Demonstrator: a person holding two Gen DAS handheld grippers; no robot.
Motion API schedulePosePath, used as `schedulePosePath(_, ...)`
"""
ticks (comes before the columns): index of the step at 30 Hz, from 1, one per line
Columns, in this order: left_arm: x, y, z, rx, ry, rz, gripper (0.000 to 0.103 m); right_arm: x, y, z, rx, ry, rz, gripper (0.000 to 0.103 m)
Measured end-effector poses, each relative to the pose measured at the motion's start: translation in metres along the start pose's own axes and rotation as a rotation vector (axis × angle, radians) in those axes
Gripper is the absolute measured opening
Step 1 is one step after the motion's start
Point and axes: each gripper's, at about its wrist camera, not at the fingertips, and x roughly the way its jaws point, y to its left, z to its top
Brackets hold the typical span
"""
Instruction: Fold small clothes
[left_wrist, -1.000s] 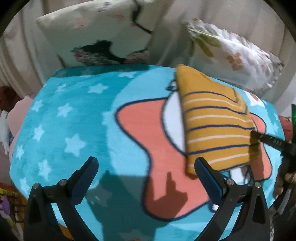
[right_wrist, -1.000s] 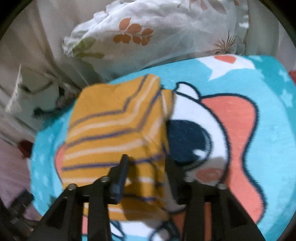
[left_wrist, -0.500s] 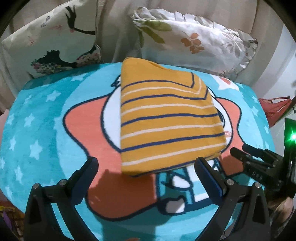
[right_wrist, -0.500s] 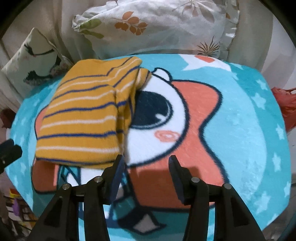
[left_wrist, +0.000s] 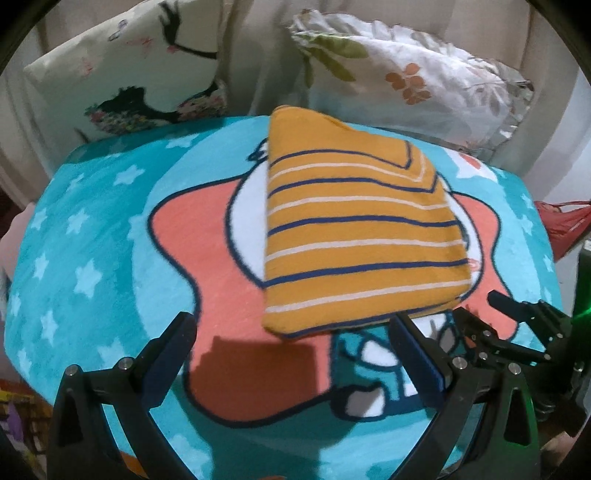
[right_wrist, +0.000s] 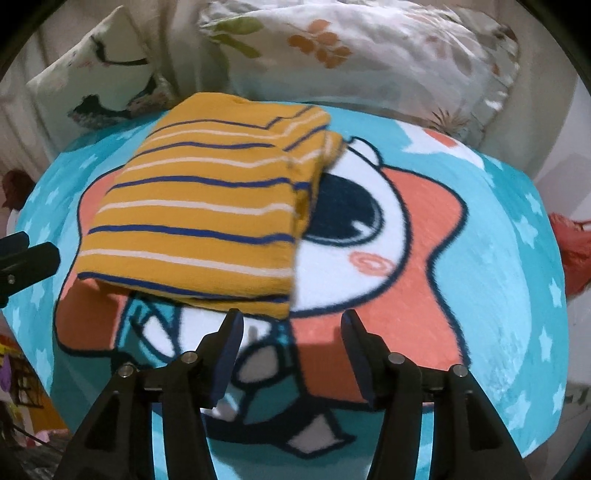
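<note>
A folded mustard-yellow garment (left_wrist: 362, 236) with navy and white stripes lies flat on the teal cartoon blanket (left_wrist: 110, 229). My left gripper (left_wrist: 291, 332) hovers wide open just in front of its near edge, nothing between the fingers. In the right wrist view the same garment (right_wrist: 207, 214) sits left of centre, layered at its right side. My right gripper (right_wrist: 291, 325) is pulled back from the garment's near right corner, its jaws opening with only blanket between them. The right gripper (left_wrist: 495, 314) shows at the lower right of the left wrist view.
Two printed pillows (left_wrist: 406, 70) (left_wrist: 140, 74) lean against the cream backrest behind the blanket. A red bag (right_wrist: 572, 236) hangs off the right side. The blanket's edge drops away at left and front, with clutter on the floor (right_wrist: 22, 373) below.
The right gripper let go of the garment's corner and backed away while its jaws widened. The garment now lies flat. The left gripper swung to face it squarely and stayed open.
</note>
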Motion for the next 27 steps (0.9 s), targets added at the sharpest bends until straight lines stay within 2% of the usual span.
schedulePosePath(9, 0.007, 0.011, -0.007, -0.036, 0.034, 0.027, 0.103, 0.004, 0.021, 0.005, -0.059, 0.002, 0.003, 0.064)
schedulePosePath(16, 0.011, 0.005, -0.006, -0.022, 0.048, 0.030, 0.103, 0.008, 0.015, 0.004, -0.043, 0.017, -0.018, 0.064)
schedulePosePath(27, 0.017, -0.006, -0.005, 0.001, 0.062, 0.020, 0.103, 0.012, 0.005, 0.003, -0.033, 0.055, -0.111, 0.065)
